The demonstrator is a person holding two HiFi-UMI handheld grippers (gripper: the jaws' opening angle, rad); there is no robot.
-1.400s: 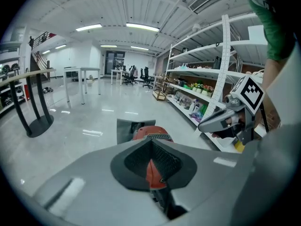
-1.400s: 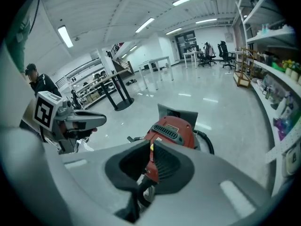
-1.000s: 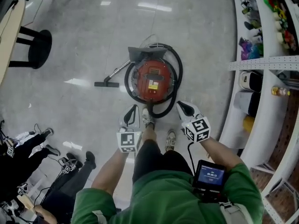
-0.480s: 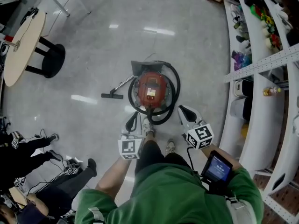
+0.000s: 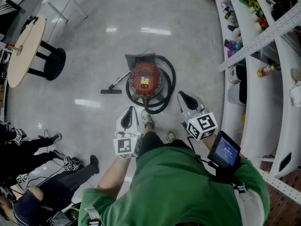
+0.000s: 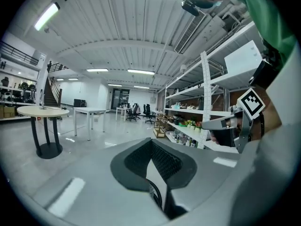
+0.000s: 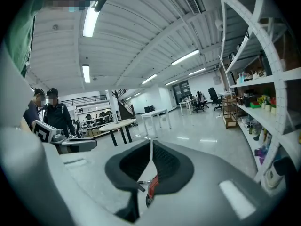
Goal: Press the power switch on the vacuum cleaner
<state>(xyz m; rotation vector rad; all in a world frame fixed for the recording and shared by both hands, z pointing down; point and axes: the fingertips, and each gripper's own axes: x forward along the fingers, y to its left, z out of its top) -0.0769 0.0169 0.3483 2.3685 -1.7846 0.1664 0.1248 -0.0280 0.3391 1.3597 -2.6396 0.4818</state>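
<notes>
Most of the head view is glossy grey floor (image 5: 94, 46). White shelving (image 5: 263, 46) runs down the right edge, packed with small items, none readable. The person's green top (image 5: 174, 187) fills the bottom. Round table (image 5: 23, 51) on a black pedestal top left. People (image 5: 28, 154) in dark clothes bottom left.

Vacuum cleaner (image 5: 145, 76): red canister, mid-floor, straight ahead of the person's shoes (image 5: 147, 119). Black hose (image 5: 170, 79) loops round its right side and its near side, so the loop lies between the front shoe and the canister. Floor nozzle (image 5: 110, 91) lies to its left. Yellow label (image 5: 143, 83) on the lid, print too small to read. Switch can't be picked out.

Both forearms are stretched forward, one either side of the front leg, roughly level: the gripper views look across the room at ceiling lights and tables. Left gripper (image 5: 128, 117) sits near-left of the canister, right gripper (image 5: 183, 100) near-right, beside the hose loop. Neither touches the vacuum. Each carries a marker cube (image 5: 126, 145) with a black-and-white square code, no text.

Left gripper view: jaw tips pressed together, nothing between. Right gripper view: same, tips together, empty, with the canister's red showing through the gap below them. Small screen (image 5: 226, 150) on the right forearm, blue display, digits illegible.
</notes>
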